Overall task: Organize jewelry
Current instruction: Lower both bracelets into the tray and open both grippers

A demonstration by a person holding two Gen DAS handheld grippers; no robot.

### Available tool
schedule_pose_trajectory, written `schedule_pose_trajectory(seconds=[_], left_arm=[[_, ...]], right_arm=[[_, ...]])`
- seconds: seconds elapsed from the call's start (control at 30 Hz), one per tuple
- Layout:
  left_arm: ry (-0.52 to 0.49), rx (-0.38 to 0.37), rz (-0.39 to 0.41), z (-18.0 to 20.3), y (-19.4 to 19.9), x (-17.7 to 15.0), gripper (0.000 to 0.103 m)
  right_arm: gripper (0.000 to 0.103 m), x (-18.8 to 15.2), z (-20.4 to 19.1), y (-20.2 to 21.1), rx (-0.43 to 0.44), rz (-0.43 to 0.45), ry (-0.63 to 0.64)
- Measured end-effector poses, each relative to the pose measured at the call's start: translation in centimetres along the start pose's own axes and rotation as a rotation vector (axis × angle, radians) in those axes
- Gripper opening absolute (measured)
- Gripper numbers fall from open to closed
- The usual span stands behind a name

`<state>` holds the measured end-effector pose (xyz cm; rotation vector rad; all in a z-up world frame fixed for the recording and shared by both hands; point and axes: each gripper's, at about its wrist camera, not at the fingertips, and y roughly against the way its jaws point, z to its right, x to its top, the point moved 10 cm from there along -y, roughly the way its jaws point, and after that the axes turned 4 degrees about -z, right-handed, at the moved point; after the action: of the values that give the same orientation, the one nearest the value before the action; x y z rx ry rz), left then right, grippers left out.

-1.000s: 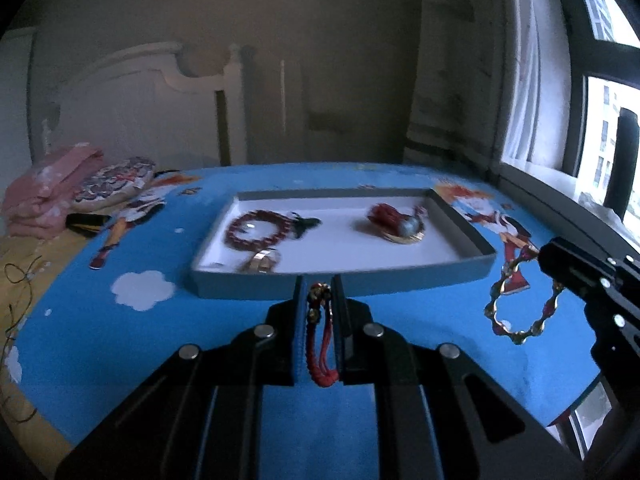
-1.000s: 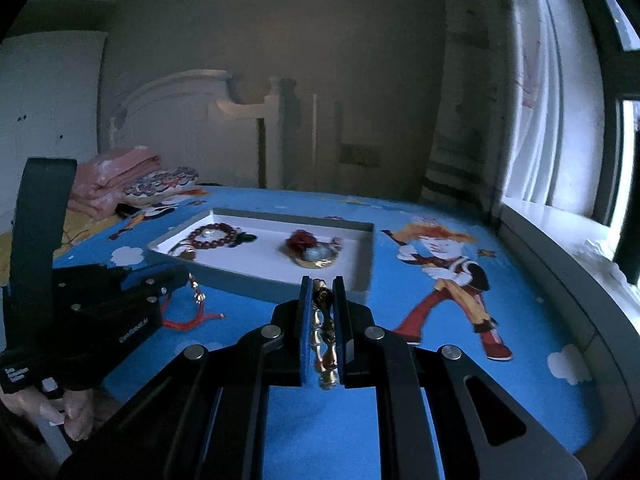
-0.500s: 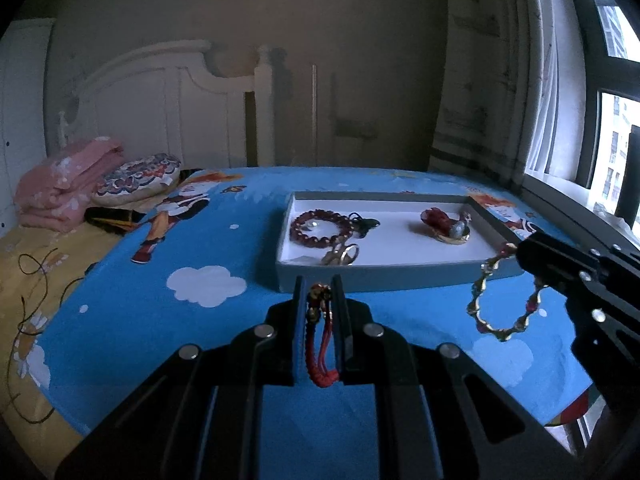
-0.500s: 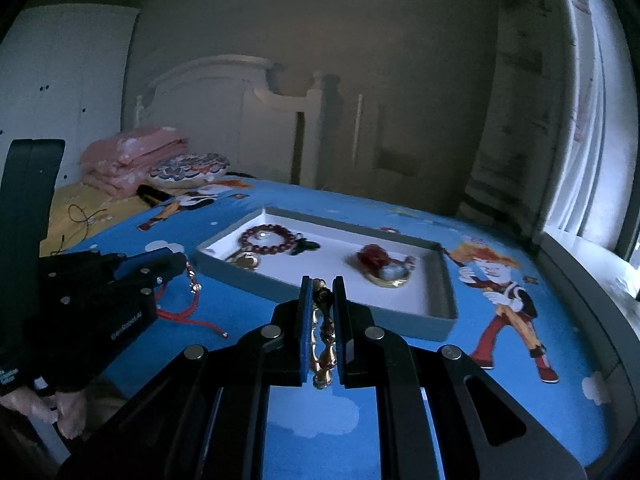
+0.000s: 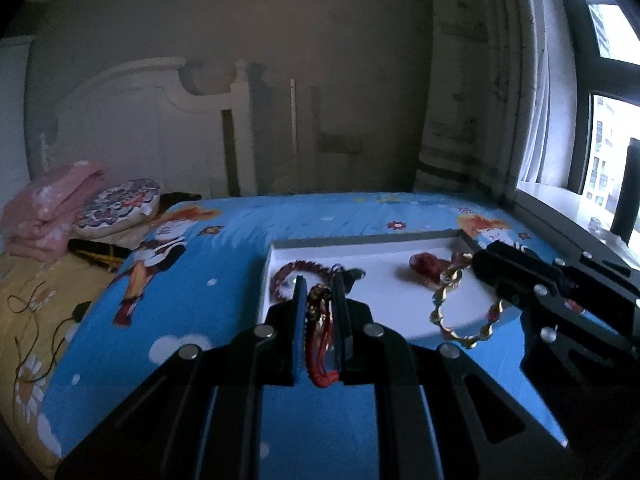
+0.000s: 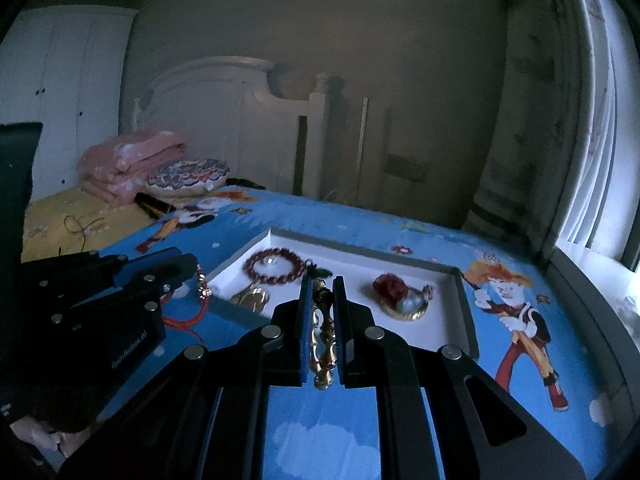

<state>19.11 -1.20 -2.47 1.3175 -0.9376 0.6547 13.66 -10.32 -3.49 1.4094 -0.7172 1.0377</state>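
Red cord (image 5: 320, 344) hangs pinched between the left tongs (image 5: 319, 320), which are closed tight on this knotted bracelet with its small gold charm, raised above the blue cartoon bedsheet (image 5: 224, 320) at the near-left corner of the tray (image 5: 360, 242). Gold links of a second bracelet (image 6: 322, 344) sit clamped in the right tongs (image 6: 321, 320), also closed on their catch; from the left camera its loop (image 5: 460, 312) dangles over the tray's near right part. Inside the white-floored tray lie a dark red bead bracelet (image 6: 275, 266), a gold piece (image 6: 253, 300) at the near left, and a red-and-gold ornament (image 6: 400, 294) toward the right. Folded pink bedding (image 6: 128, 164) and a patterned cushion (image 6: 188, 176) rest near the white headboard (image 6: 224, 92).
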Motion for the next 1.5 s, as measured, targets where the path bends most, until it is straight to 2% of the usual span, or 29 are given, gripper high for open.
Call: schedule_pose_trajectory(seconds=[0.37,0.47,0.7,1.07,1.5], left_arm=[[0.051,0.040,-0.052,-1.1,-7.7,4.1,0.012],[0.041,0.053,-0.060,-1.1,-9.4,4.8,0.012],[0.030,0.071,-0.084,-0.8,-12.7,6.0,0.012],[0.023,0.089,-0.135,-0.1,-14.7,4.9,0.012],[0.024,0.113,-0.142,-0.6,-14.7,4.6,0.014]], right_arm=[[0.010,3.2,3.1,-4.8,-0.017,-0.027,-0.017],[0.010,3.2,4.0,-6.5,-0.011,-0.050,-0.047],[0.010,3.2,5.4,-10.9,-0.021,-0.101,-0.029],[0.010,2.8,7.2,-14.4,-0.020,-0.144,-0.047],[0.011,2.4,7.7,-15.5,-0.013,-0.181,-0.087]])
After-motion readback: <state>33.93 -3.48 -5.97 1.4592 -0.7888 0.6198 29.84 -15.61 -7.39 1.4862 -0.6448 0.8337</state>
